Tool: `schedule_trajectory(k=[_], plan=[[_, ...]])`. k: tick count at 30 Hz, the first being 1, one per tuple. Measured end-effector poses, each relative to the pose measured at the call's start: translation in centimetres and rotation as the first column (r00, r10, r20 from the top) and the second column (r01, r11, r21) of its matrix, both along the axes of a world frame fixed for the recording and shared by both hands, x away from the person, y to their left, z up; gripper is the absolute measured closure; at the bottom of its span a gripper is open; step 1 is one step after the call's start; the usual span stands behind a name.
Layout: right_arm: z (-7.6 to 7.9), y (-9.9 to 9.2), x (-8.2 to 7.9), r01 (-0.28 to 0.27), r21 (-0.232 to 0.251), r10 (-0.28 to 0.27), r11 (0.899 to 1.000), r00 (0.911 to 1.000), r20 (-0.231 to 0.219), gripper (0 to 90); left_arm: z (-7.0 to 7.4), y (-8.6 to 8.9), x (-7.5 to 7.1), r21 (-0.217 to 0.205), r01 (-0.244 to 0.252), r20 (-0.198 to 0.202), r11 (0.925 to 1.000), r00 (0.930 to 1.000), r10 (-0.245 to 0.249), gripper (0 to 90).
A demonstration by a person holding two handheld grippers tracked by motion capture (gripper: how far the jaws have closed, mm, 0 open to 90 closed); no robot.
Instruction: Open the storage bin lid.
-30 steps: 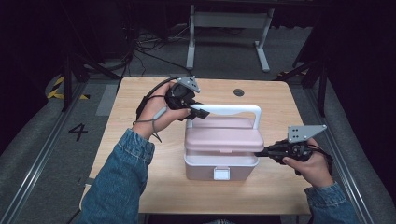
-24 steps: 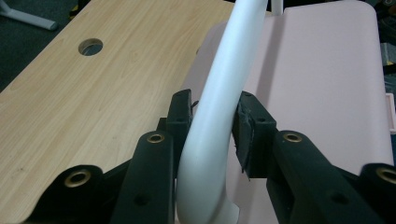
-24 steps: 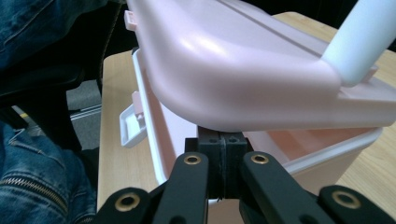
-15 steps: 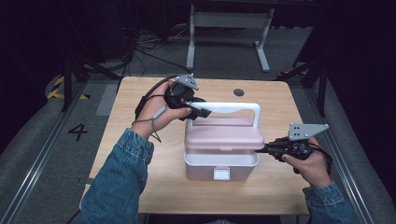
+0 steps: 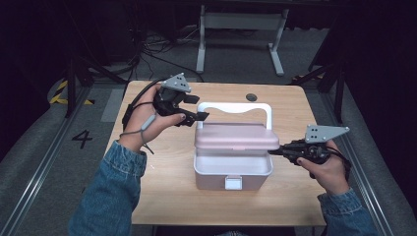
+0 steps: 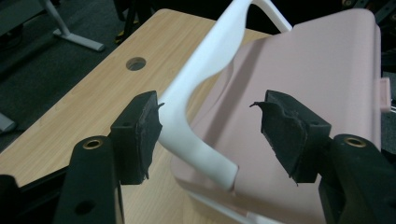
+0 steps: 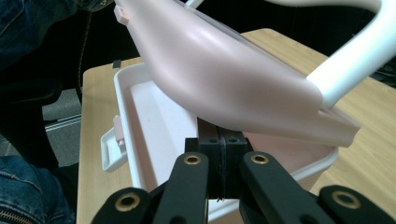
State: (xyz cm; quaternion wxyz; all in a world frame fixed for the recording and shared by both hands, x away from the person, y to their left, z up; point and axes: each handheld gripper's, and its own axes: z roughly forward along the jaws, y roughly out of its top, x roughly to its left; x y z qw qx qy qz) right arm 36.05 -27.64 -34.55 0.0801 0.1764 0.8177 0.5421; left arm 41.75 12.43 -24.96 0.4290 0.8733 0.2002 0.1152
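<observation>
Jaws opening off white handle (image 6: pixel 196 88), pink box (image 5: pixel 233 156) lengthwise across table

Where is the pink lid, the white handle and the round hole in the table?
pink lid (image 5: pixel 236 137), high view, middle of its top.
white handle (image 6: pixel 187 100), left gripper view, the bend of its arm between the open jaws.
round hole (image 5: pixel 252 97), high view, its dark centre.

the left gripper (image 5: pixel 195 111) sits at the far left of the table, held in the left hand (image 5: pixel 147 120), wrist bent inward. its jaws have just been opening and stand apart, nothing pinched. the right gripper (image 5: pixel 275 152) lies level in the right hand (image 5: pixel 327 169), jaws pressed together, pointing left.
</observation>
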Motion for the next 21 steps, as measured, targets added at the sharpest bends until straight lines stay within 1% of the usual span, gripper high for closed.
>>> schedule_trajectory(k=[2,3,4,6,8,10,11,13,14,15,16,17,18,19,21], plan=[[0.4,0.0,0.1,0.001,0.002,-0.001,1.000,1.0000,0.009,90.0,0.1,0.7,-0.4,0.006,-0.010,0.005,0.9999,0.9999,0.010,38.2],[0.6,0.1,0.2,0.005,0.001,-0.005,1.000,0.9999,0.011,90.0,0.1,1.1,-0.6,-0.001,-0.016,0.003,0.9999,0.9999,0.016,38.1],[0.6,0.1,0.2,0.005,0.001,-0.005,1.000,0.9999,0.011,90.0,0.1,1.1,-0.6,-0.001,-0.016,0.003,0.9999,0.9999,0.016,38.0],[1.3,0.2,0.5,0.005,-0.008,-0.005,1.000,0.9997,0.022,90.0,-0.1,2.0,-1.1,-0.002,-0.033,0.005,0.9995,0.9995,0.033,37.9],[1.5,0.3,0.7,0.005,-0.008,-0.005,1.000,0.9997,0.025,90.0,-0.3,2.6,-1.4,-0.003,-0.045,0.003,0.9990,0.9990,0.045,37.9],[1.7,0.3,0.9,0.008,-0.006,-0.008,1.000,0.9995,0.032,90.0,-0.4,2.8,-1.5,-0.006,-0.051,-0.002,0.9987,0.9987,0.051,37.9],[1.8,0.3,1.0,0.010,-0.006,-0.010,1.000,0.9994,0.032,90.0,-0.7,3.4,-1.8,-0.001,-0.064,-0.003,0.9980,0.9980,0.064,37.9],[2.0,0.3,1.1,0.012,-0.005,-0.012,1.000,0.9994,0.034,90.0,-0.9,3.7,-1.9,0.000,-0.069,-0.009,0.9976,0.9976,0.069,37.9],[2.2,0.3,1.3,0.014,0.000,-0.014,1.000,0.9993,0.035,90.0,-1.4,4.2,-2.2,-0.002,-0.084,-0.010,0.9964,0.9964,0.084,37.9],[2.2,0.3,1.4,0.015,0.001,-0.015,1.000,0.9992,0.037,90.0,-1.7,4.5,-2.4,0.000,-0.091,-0.019,0.9959,0.9957,0.091,37.9],[2.3,0.3,1.5,0.016,0.003,-0.016,1.000,0.9992,0.037,90.0,-1.9,4.9,-2.5,0.009,-0.096,-0.017,0.9953,0.9952,0.096,37.9],[2.4,0.3,1.6,0.015,0.006,-0.015,1.000,0.9992,0.038,90.0,-1.9,4.9,-2.5,0.009,-0.096,-0.017,0.9953,0.9952,0.096,37.8],[2.4,0.3,1.6,0.015,0.006,-0.015,1.000,0.9992,0.038,90.0,-2.2,5.2,-2.6,0.010,-0.102,-0.017,0.9947,0.9946,0.102,37.8],[2.5,0.3,1.8,0.016,0.008,-0.016,1.000,0.9991,0.039,90.0,-2.5,5.5,-2.7,0.001,-0.111,-0.029,0.9938,0.9934,0.111,37.8],[2.6,0.3,2.0,0.019,0.014,-0.019,1.000,0.9990,0.041,90.0,-3.1,6.2,-2.8,0.003,-0.119,-0.033,0.9929,0.9924,0.119,37.7]])
